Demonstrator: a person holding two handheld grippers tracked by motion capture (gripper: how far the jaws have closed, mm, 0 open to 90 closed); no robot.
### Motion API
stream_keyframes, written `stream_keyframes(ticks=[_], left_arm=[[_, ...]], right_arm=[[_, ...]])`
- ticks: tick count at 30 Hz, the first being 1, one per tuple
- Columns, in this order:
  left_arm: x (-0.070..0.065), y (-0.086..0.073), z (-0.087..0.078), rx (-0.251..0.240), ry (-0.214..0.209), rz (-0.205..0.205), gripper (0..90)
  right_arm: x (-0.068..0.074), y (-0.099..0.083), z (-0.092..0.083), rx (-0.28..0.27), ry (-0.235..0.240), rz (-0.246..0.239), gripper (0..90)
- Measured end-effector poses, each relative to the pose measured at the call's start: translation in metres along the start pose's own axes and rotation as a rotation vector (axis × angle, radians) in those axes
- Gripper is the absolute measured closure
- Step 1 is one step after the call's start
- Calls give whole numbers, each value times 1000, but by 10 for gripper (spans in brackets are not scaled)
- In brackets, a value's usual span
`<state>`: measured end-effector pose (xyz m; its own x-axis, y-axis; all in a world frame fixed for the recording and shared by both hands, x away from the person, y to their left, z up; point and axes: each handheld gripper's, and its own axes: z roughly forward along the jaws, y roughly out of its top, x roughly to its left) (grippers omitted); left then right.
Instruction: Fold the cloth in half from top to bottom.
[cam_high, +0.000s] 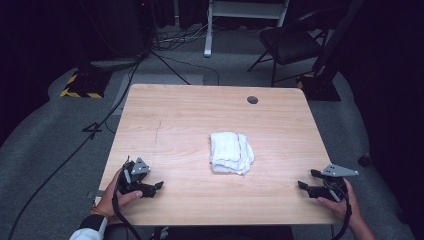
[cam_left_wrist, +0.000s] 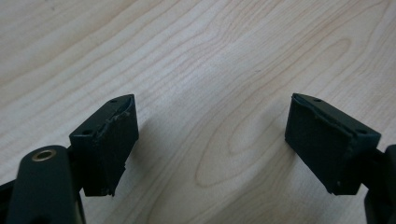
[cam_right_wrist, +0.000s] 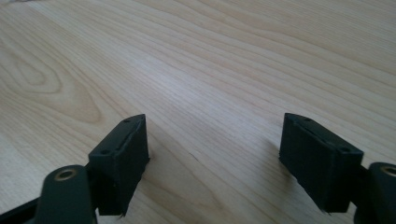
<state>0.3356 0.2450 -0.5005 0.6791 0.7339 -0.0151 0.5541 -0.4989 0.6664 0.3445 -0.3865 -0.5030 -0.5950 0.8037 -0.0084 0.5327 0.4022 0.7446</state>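
- High view: a folded white towel (cam_high: 231, 152) lies flat near the middle of the light wooden surface (cam_high: 175, 115), a little toward the person's right, with nothing touching it.
- High view: the left tongs (cam_high: 159, 186) sit low over the near left part of the surface, held in the person's left hand (cam_high: 114, 196), tips pointing toward the middle; they are well apart from the towel.
- High view: the right tongs (cam_high: 305, 179) are near the right edge in the right hand (cam_high: 338, 202), tips pointing left, also well apart from the towel.
- High view: a small dark round hole (cam_high: 252, 100) marks the far side of the surface.
- Left gripper view: the left tongs (cam_left_wrist: 212, 140) are released, jaws spread wide with bare wood grain between them.
- Right gripper view: the right tongs (cam_right_wrist: 215, 161) are released too, jaws wide apart over bare wood, grasping nothing.
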Motion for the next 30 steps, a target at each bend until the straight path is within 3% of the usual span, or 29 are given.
stream_keyframes(ticks=[2, 30], left_arm=[[0, -5, 0, -37, 9, -4, 173], [-1, -5, 0, -28, 22, -26, 152]], right_arm=[[-1, -1, 0, 4, -5, 9, 212], [-2, -1, 0, 6, -8, 12, 200]])
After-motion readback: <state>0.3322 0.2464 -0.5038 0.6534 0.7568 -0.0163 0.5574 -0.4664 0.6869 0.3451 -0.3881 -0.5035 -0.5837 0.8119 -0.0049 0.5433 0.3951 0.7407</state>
